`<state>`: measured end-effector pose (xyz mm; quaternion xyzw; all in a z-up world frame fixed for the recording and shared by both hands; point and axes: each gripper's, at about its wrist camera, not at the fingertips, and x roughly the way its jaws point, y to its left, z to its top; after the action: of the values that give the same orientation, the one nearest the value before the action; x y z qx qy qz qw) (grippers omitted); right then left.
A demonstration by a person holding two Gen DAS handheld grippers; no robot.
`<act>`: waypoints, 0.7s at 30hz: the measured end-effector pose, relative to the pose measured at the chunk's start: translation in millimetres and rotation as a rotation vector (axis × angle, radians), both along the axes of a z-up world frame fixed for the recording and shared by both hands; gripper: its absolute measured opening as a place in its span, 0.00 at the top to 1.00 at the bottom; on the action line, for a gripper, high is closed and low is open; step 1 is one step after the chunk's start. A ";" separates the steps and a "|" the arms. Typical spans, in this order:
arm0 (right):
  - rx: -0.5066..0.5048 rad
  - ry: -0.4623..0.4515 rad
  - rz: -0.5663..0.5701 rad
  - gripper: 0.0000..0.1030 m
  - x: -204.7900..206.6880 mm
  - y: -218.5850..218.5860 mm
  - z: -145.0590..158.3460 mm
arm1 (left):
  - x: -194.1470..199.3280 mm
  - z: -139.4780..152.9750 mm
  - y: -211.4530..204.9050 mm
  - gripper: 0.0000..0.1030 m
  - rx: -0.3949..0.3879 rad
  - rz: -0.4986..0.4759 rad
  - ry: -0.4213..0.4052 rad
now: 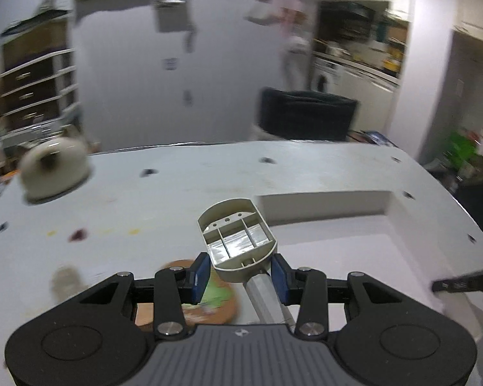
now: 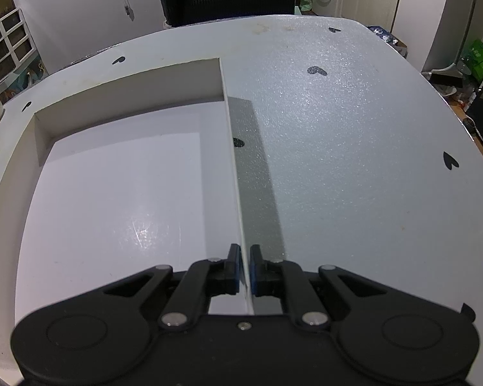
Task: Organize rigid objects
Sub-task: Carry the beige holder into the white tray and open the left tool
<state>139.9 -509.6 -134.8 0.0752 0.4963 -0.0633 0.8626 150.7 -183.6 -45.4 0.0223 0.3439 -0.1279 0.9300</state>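
Note:
My left gripper [image 1: 240, 271] is shut on a beige plastic tool with a ribbed oval head [image 1: 236, 236] and a pale handle, held above the table near the left wall of a white open box [image 1: 322, 207]. My right gripper [image 2: 245, 268] is shut on the right wall of the same white box [image 2: 232, 148], its pads pinching the thin wall from both sides. The box's floor is bare in the right wrist view. The right gripper's black tip shows at the right edge of the left wrist view [image 1: 463, 281].
A cream teapot-like vessel [image 1: 54, 169] stands at the table's far left. A round cork coaster with a green picture [image 1: 209, 296] lies under my left gripper. The white table [image 2: 354, 128] has small black heart marks. A dark chair [image 1: 306, 117] stands behind the table.

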 end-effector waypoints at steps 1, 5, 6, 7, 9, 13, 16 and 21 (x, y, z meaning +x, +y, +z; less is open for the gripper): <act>-0.004 0.002 0.001 0.93 0.4 0.6 0.2 | 2.1 -1.4 -8.5 0.59 0.003 -0.024 0.007; -0.016 0.010 0.006 0.93 2.0 2.6 0.8 | 11.6 -12.5 -45.1 0.59 0.010 -0.109 0.048; -0.015 0.010 0.005 0.93 2.3 2.9 0.7 | 16.3 -16.9 -49.7 0.59 0.016 -0.120 0.061; -0.012 0.010 0.004 0.93 2.4 2.7 0.6 | 18.8 -21.9 -57.2 0.59 0.023 -0.130 0.076; -0.009 0.011 0.007 0.93 3.0 2.3 0.4 | 22.9 -31.6 -69.0 0.59 0.042 -0.150 0.109; -0.008 0.012 0.018 0.94 4.0 2.2 0.3 | 27.7 -49.8 -84.5 0.59 0.104 -0.170 0.144; -0.005 0.011 0.023 0.94 3.9 1.6 0.0 | 34.3 -60.7 -88.2 0.59 0.149 -0.177 0.155; -0.005 0.019 0.027 0.94 5.1 1.6 -0.3 | 39.9 -70.4 -91.9 0.59 0.205 -0.183 0.154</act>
<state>144.9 -507.9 -135.1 0.0657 0.5051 -0.0537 0.8589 190.6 -275.5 -115.8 0.1388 0.4220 -0.1778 0.8781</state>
